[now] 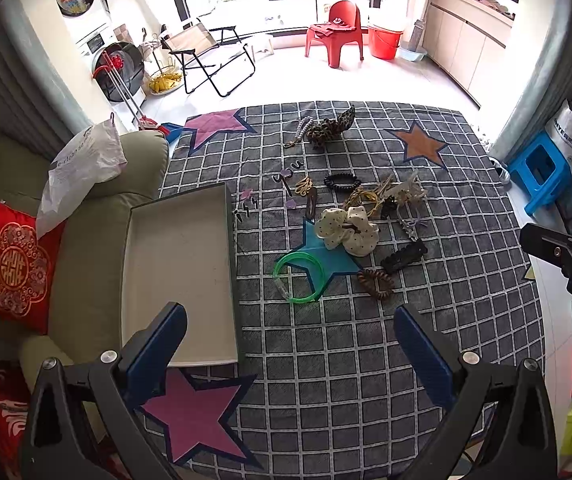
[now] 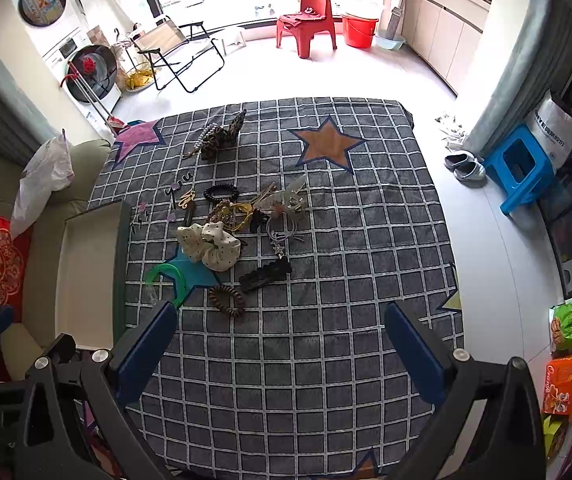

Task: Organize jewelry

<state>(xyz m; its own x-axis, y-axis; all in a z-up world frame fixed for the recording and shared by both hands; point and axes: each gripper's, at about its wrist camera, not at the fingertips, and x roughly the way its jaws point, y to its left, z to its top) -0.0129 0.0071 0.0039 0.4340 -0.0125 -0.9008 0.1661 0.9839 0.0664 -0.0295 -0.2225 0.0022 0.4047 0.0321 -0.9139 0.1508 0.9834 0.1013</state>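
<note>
Nothing sorted: no piece of jewelry lay in the tray (image 1: pixel 178 264), whose pale floor showed bare in both views.
Tray position: it sat at the left edge of the surface (image 1: pixel 326 360), next to a sofa (image 1: pixel 86 240), touching none of the pieces.
Pile: most pieces sat in a loose cluster mid-surface, right of the tray.
Near pieces: a green bangle (image 1: pixel 300 276), a brown coil hair tie (image 1: pixel 376 282) and a black claw clip (image 1: pixel 404 256) lay closest to the grippers.
Middle pieces: a polka-dot scrunchie (image 1: pixel 346 232) overlapped a blue star patch; a black hair tie (image 1: pixel 342 181) and a tangle of gold and pale clips lay beyond it.
Far pieces: a leopard-print bow (image 1: pixel 328 130) with a bead strand beside it sat well apart, toward the far edge.
Small bits: tiny pins and clips were scattered just beside the tray's right wall.
Left gripper (image 1: pixel 290 336): jaws spread wide, holding nothing, above the surface near the tray's front corner.
Right gripper (image 2: pixel 280 336): jaws likewise spread and empty, short of the brown coil hair tie.
Progress: judged at the start, with everything left to move.
</note>
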